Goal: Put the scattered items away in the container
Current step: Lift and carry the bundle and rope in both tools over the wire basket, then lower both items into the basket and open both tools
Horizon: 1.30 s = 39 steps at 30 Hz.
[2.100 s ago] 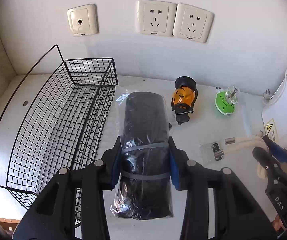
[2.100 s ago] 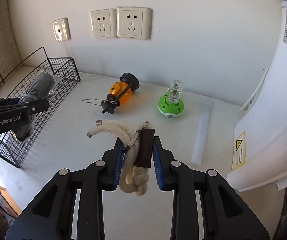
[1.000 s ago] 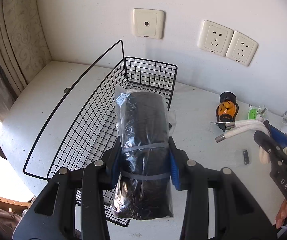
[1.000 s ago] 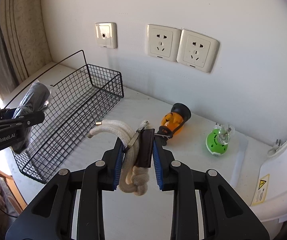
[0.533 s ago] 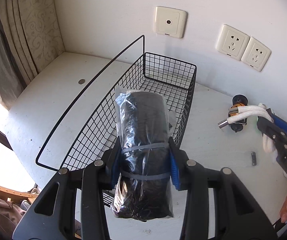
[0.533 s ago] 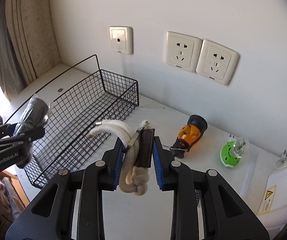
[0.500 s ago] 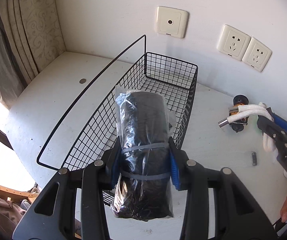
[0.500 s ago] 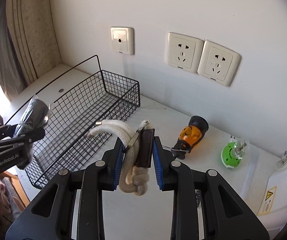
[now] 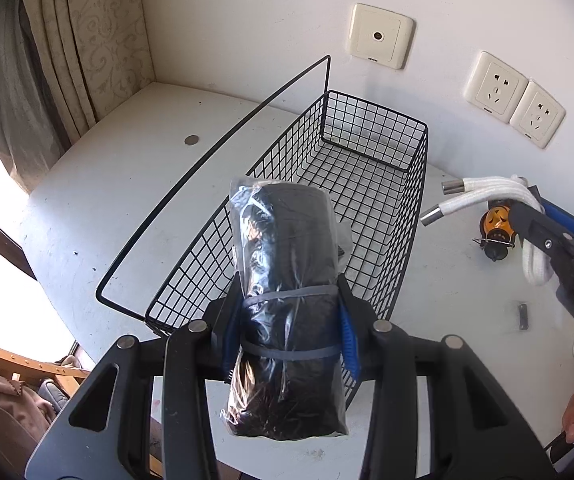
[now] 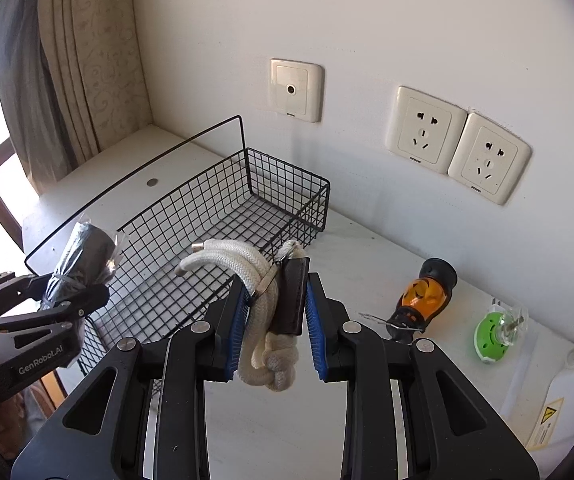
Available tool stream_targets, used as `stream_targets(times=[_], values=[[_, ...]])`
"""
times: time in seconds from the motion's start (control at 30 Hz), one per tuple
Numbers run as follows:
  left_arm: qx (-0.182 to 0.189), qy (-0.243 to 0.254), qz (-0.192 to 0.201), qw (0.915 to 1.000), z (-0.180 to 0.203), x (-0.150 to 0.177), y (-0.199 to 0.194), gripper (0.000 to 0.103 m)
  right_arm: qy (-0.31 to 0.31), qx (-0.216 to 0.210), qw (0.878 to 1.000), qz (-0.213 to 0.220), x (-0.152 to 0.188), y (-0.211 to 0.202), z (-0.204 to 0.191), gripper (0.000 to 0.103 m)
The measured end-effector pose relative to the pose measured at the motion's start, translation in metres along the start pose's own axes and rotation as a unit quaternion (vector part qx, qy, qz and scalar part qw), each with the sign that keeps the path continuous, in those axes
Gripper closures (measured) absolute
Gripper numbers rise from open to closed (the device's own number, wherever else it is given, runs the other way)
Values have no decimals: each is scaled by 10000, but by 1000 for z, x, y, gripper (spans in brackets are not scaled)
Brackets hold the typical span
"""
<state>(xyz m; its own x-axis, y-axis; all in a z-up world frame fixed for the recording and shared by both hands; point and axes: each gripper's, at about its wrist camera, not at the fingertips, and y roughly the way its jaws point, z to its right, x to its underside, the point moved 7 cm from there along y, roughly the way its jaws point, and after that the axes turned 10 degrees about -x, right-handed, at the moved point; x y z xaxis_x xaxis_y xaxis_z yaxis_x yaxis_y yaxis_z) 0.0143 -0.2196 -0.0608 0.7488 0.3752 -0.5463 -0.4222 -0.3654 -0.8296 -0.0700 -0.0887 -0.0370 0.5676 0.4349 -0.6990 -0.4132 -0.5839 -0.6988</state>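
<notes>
both hands loaded, basket not yet filled

the white counter (image 9: 135, 184) runs along the wall to a curtained corner, and on it stands the black wire basket (image 9: 371, 184), long and narrow with a tall hoop handle on its far side. its mesh floor shows bare in both views, so as a judgement the tidying is at an early point: nothing has gone in, two items are in the air, and at least two more wait on the counter.

the left gripper (image 9: 289, 320) is clamped on a black roll in a clear bag (image 9: 287, 280), held over the near end of the basket. the roll is thick, cinched by two grey bands, its crinkled wrap glinting and loose at the top.

the right gripper (image 10: 275, 316) is closed on a white rope bundle (image 10: 263, 292), its pads pressing the thick braided cord together with a flat dark tag. the rope is looped, knotted below the fingers, with metal-capped ends reaching toward the basket's near wall. it hangs beside the basket's right side rather than over it.

still on the counter, well right of the basket: an orange pumpkin-faced lantern (image 10: 423, 296) lying on its side, and a small green lamp (image 10: 495, 332) just beyond it. a tiny dark piece (image 9: 523, 316) also lies on the counter; what it is cannot be told.
</notes>
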Motion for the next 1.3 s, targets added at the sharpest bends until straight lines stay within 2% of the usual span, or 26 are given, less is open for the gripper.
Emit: stream_targets(times=[0.6, 1.3], values=[[-87, -201, -217, 9995, -16, 13, 23, 67, -327, -355, 9987, -173, -17, 41, -38, 76], [-101, -280, -322, 9990, -21, 15, 51, 67, -472, -712, 9954, -423, -26, 91, -57, 76]])
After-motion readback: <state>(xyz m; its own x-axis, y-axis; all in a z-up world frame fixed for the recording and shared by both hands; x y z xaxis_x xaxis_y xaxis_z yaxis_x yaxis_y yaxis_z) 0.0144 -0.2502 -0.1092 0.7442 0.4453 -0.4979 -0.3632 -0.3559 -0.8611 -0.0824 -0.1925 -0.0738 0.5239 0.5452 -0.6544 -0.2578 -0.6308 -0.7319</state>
